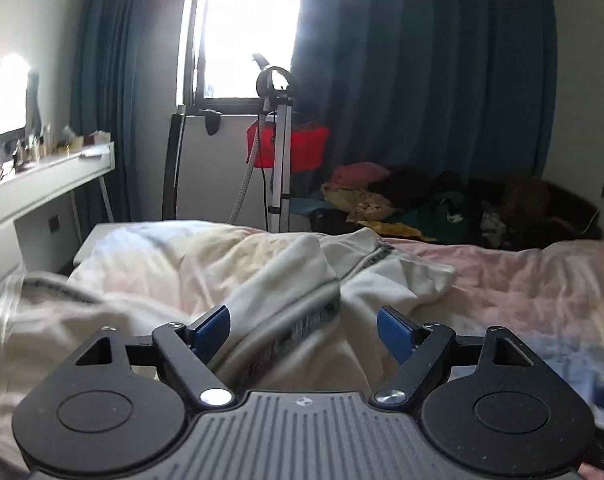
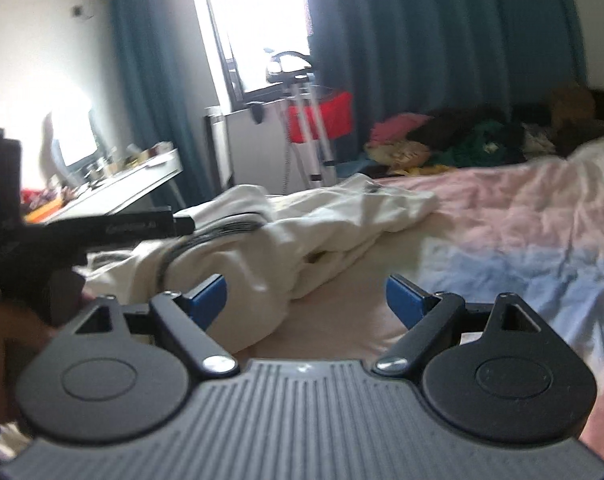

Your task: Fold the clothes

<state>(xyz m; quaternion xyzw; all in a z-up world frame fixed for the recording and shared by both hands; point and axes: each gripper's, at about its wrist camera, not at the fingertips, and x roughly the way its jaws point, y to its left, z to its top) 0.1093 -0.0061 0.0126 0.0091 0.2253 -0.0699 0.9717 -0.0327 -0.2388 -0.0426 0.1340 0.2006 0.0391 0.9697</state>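
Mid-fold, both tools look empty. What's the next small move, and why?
Probably lower the left tool onto the white jacket and close on its zip edge: both tools are open, the right tool holds nothing, and the jacket lies crumpled on the bed.

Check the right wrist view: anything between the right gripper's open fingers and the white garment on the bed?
Nothing. In the right wrist view, only bare pink sheet lies ahead of the right gripper; the white garment bunches beside its left finger.
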